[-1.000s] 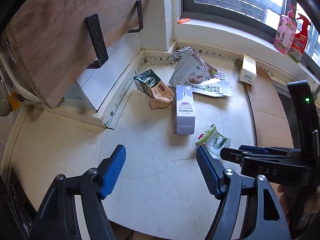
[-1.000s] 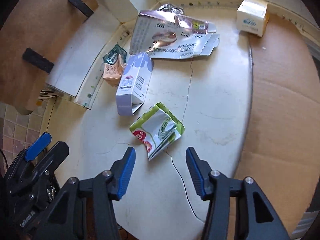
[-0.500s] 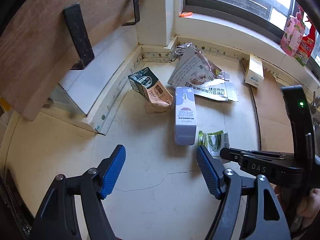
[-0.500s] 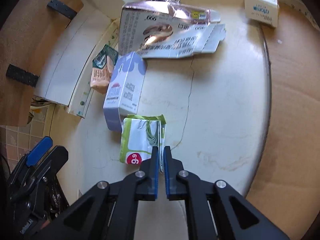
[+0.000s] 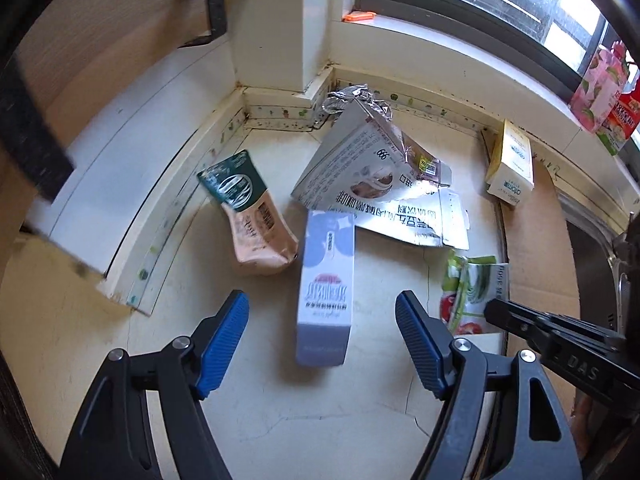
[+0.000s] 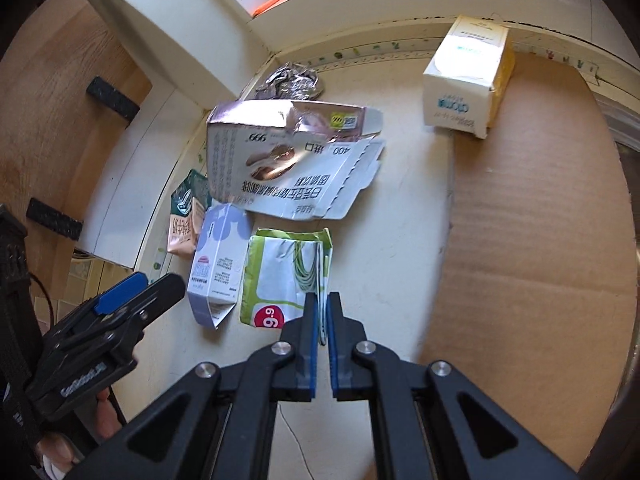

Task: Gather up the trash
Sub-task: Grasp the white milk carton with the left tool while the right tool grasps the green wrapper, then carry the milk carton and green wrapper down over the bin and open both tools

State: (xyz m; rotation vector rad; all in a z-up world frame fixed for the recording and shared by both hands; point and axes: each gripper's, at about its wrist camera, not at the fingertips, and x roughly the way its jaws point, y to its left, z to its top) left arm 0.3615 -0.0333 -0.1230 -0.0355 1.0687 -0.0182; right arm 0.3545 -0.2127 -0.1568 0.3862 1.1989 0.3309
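My right gripper [image 6: 322, 312] is shut on the near edge of a flattened green and white wrapper [image 6: 280, 276], seen too in the left wrist view [image 5: 472, 288]. Just left of it lies a pale lilac carton [image 6: 218, 264]. In the left wrist view that lilac carton [image 5: 326, 284] lies lengthwise between the blue pads of my open left gripper [image 5: 322, 332], which do not touch it. Farther back sit a green and peach pouch [image 5: 250, 216], a torn silver and white box [image 5: 380, 184] and crumpled foil [image 5: 348, 98].
A cream box [image 6: 466, 76] stands at the back by the window ledge. Brown cardboard [image 6: 532, 216] covers the right side of the counter. A wooden shelf with black brackets [image 5: 100, 28] overhangs the left. Bottles [image 5: 600, 88] stand on the sill.
My right gripper went from open to shut on the green and white wrapper and moved it back beside the lilac carton. My left gripper advanced until the lilac carton lay between its pads.
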